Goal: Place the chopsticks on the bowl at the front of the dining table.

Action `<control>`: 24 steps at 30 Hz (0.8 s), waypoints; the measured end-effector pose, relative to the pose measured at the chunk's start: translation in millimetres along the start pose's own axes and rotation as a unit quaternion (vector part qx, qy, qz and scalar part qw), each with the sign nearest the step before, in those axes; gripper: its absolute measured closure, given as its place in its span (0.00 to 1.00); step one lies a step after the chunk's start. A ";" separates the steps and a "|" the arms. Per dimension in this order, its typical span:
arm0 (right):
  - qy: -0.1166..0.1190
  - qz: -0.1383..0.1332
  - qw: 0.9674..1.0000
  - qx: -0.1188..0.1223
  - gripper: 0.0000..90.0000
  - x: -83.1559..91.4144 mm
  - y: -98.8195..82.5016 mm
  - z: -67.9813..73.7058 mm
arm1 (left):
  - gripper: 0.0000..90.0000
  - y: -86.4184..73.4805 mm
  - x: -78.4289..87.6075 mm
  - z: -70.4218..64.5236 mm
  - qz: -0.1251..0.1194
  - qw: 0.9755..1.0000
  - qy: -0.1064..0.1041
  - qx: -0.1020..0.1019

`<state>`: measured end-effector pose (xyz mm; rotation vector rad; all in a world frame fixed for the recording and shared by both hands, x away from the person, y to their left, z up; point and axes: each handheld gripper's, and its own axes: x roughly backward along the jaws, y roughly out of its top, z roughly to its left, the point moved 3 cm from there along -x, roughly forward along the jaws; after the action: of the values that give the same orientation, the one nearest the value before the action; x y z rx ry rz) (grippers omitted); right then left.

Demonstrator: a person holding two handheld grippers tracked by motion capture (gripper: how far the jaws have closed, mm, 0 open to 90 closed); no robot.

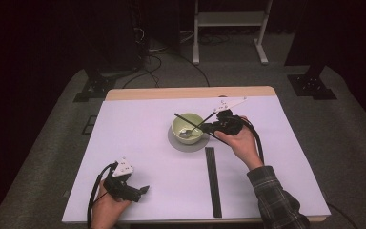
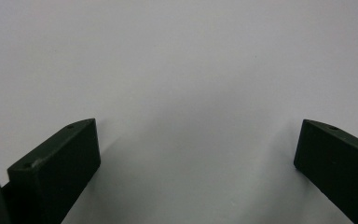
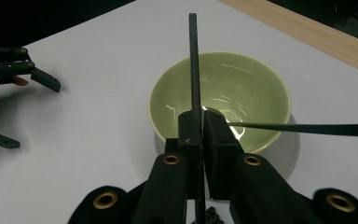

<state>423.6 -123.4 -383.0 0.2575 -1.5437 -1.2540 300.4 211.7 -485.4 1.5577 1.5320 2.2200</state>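
Right gripper view is showing the right gripper (image 3: 196, 126) with its fingers clenched on a thin black chopstick (image 3: 194, 65), which is running upright across the green bowl (image 3: 265, 88) and reaching past the bowl's far rim. A second black stick (image 3: 307, 128) is lying across the bowl's near-right rim, one end inside the bowl. In the high view the bowl (image 1: 187, 125) is sitting on a grey saucer (image 1: 188, 145) at the middle of the worktop (image 1: 138, 143), with what looks like a metal spoon (image 1: 187, 132) resting inside it, and the right gripper (image 1: 208, 127) is hovering just right of the bowl. A dark flat strip (image 1: 213, 181) is lying on the worktop nearer the person than the bowl. The left gripper (image 1: 143, 191) is resting well apart from the bowl, near the worktop's front edge, its fingers (image 2: 56, 172) spread wide over bare worktop and grasping nothing.

By my judgement, the step in hand is carrying the chopstick over the bowl. The next move is calling for lowering the stick until it is resting across the rim beside its partner, then releasing.
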 end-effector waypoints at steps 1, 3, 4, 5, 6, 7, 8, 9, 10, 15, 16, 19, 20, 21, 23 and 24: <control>0.000 -0.001 1.000 0.001 0.95 -1.6 1.0 0.3 | 0.00 0.0 0.0 0.1 0.000 1.000 0.000 0.000; 0.002 0.000 1.000 0.002 0.95 -4.9 2.8 1.2 | 0.00 0.1 0.0 0.2 0.000 1.000 0.000 -0.001; 0.002 0.000 1.000 0.003 0.95 -6.8 3.9 1.7 | 0.00 0.0 0.0 0.2 0.000 1.000 0.000 -0.001; 0.004 0.001 1.000 0.001 0.95 -8.5 5.0 2.5 | 0.00 0.1 0.1 0.3 0.000 1.000 0.000 -0.001; 0.003 0.001 1.000 0.001 0.95 -10.3 6.2 3.0 | 0.00 0.0 0.0 0.1 0.000 1.000 0.000 0.000; 0.004 0.001 1.000 0.003 0.95 -12.3 7.4 3.3 | 0.00 0.1 0.1 0.2 0.000 1.000 0.000 -0.001; 0.004 0.000 1.000 0.004 0.95 -14.1 8.7 3.8 | 0.00 0.1 0.1 0.3 0.000 1.000 0.001 -0.001; 0.004 0.001 1.000 0.003 0.95 -16.0 10.0 4.5 | 0.00 0.1 0.0 0.2 0.000 1.000 0.001 -0.001; 0.005 0.001 1.000 0.004 0.95 -17.8 11.2 5.1 | 0.00 0.0 0.1 0.2 0.000 1.000 0.000 -0.001; 0.006 0.001 1.000 0.004 0.95 -27.2 15.1 6.3 | 0.00 0.0 0.0 0.0 0.000 1.000 0.000 0.000; 0.007 0.003 1.000 0.002 0.95 -29.2 15.3 6.4 | 0.00 0.0 0.0 0.0 0.000 1.000 0.000 0.000; 0.006 0.006 1.000 0.002 0.95 -35.3 16.1 6.1 | 0.00 0.0 0.0 0.1 0.000 1.000 0.000 0.000; 0.006 0.006 1.000 -0.001 0.95 -37.5 16.8 6.2 | 0.00 0.0 0.1 0.1 0.000 1.000 0.000 0.000; 0.007 0.006 1.000 0.000 0.95 -38.8 17.2 6.0 | 0.00 0.0 0.0 0.1 0.000 1.000 0.000 0.000; 0.006 0.005 1.000 0.000 0.95 -42.3 18.8 6.0 | 0.00 0.0 0.2 0.1 0.001 1.000 0.000 0.000; 0.007 0.007 1.000 -0.003 0.95 -44.1 19.6 6.5 | 0.00 0.0 0.2 0.1 0.001 1.000 0.000 0.000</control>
<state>444.2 -80.2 -392.2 0.2511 -1.5267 -1.2438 300.4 211.8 -485.2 1.5602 1.5301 2.2205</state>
